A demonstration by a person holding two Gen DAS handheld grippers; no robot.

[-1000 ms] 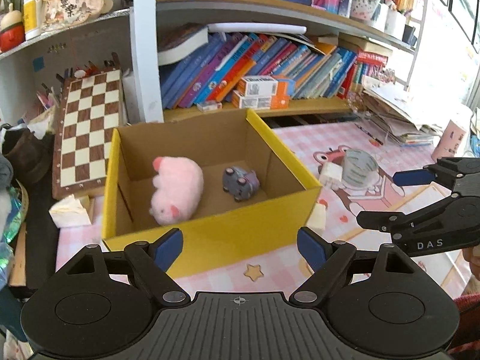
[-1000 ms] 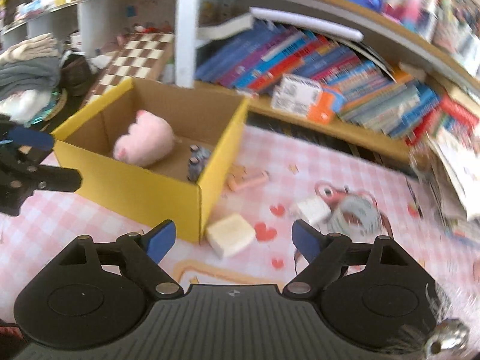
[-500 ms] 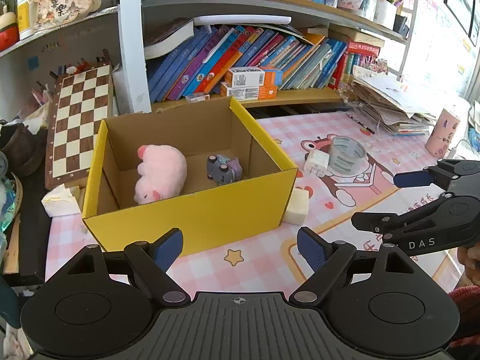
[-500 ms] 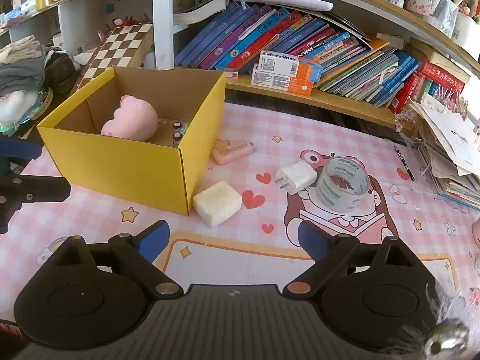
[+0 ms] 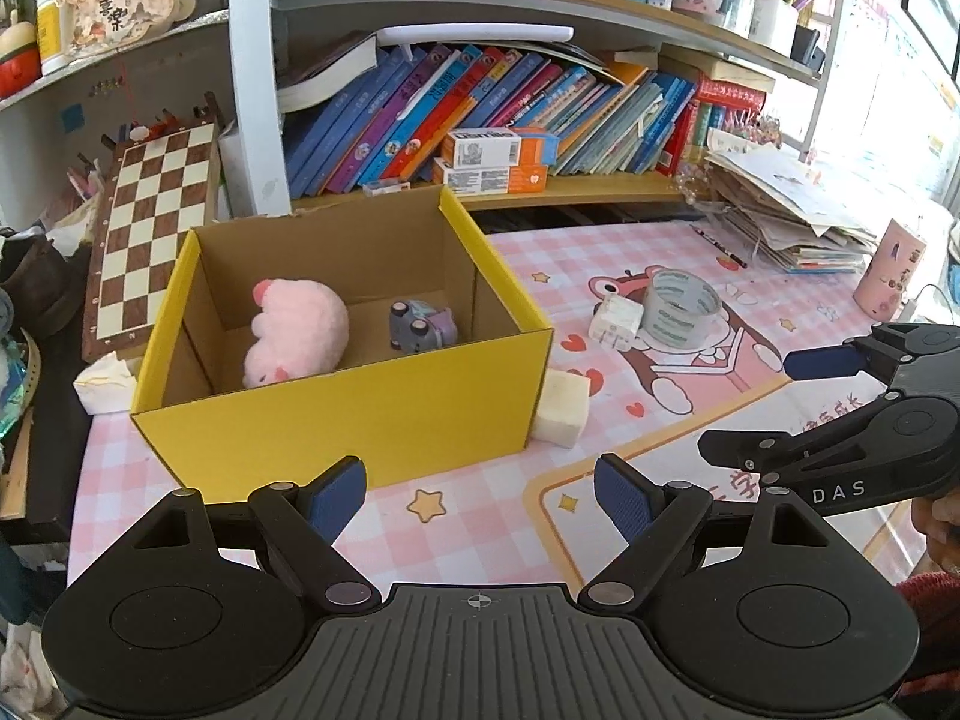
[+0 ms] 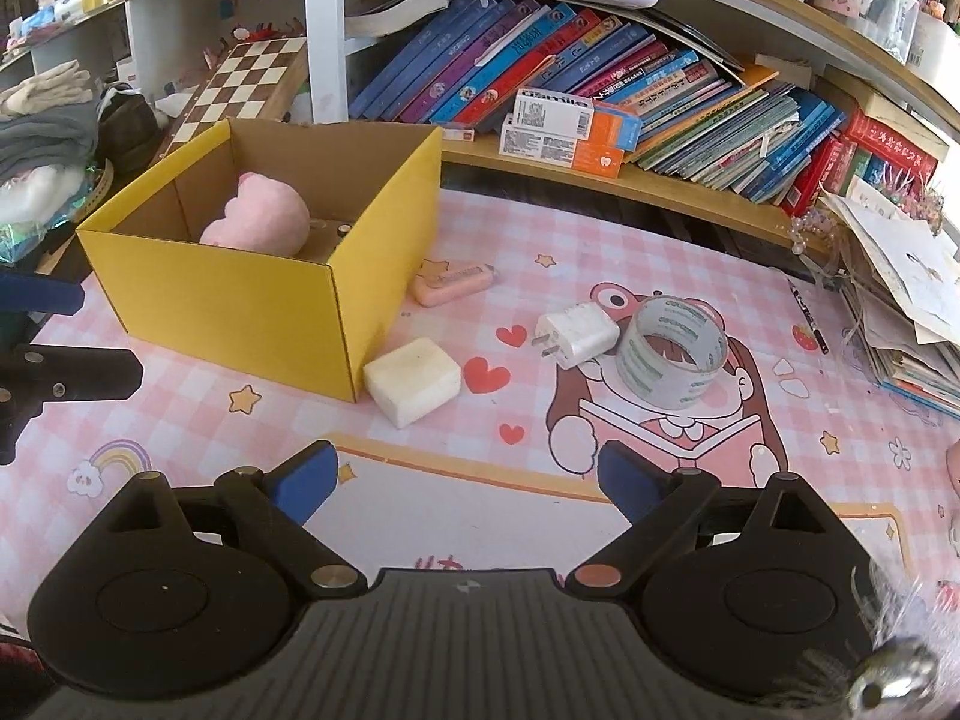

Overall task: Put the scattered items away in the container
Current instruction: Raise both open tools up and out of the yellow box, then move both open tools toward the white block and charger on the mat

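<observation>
Scattered items remain on the pink bench: a white sponge block [image 6: 413,381] touching the yellow cardboard box's [image 6: 240,306] near right corner, a pink eraser [image 6: 454,284] to the right of the box, and a charger plug [image 6: 577,333] touching a tape roll [image 6: 671,350] further right. A pink plush [image 5: 298,331] and toy car [image 5: 420,325] already lie inside the box. Both wrist views have pulled back from the box, revealing more bench. The right gripper [image 6: 462,480], angled downward, has just been opening its fingers, nothing between them; it looks ready for the sponge. The left gripper [image 5: 480,486] hangs spread wide and empty.
</observation>
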